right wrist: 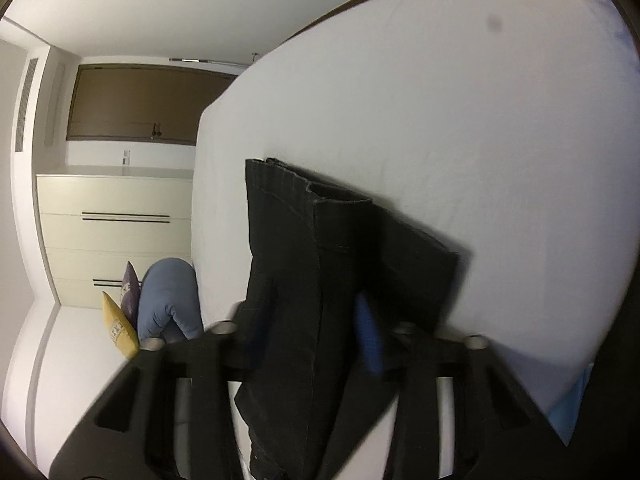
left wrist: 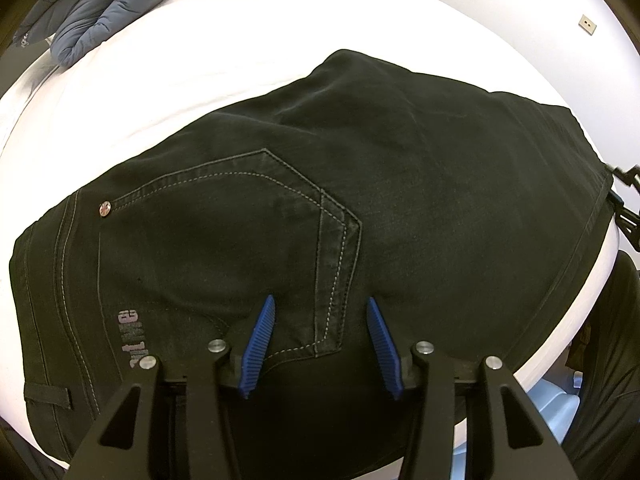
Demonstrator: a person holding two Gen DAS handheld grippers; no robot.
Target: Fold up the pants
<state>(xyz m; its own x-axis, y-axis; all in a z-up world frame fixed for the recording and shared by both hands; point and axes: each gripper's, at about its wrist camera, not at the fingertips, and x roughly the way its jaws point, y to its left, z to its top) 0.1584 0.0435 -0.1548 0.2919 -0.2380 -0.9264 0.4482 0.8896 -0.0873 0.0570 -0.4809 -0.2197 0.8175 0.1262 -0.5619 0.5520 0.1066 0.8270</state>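
Pants (left wrist: 320, 200): 1 pair, black, on white bed (left wrist: 240, 60); 2 grippers.

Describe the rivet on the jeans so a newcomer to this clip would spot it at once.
Start at the white bed, where black jeans lie spread. Follow the back pocket stitching to its upper left corner. There sits the rivet, a small round silver stud, the only shiny metal on the dark cloth.

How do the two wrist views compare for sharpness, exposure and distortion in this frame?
Left wrist view: sharp, the stitching on the black pants is crisp; the white bed sheet is nearly blown out; strong fisheye curvature. Right wrist view: motion-blurred and dimmer, the right tool and the hanging pant legs are smeared; dark vignette at the corners.
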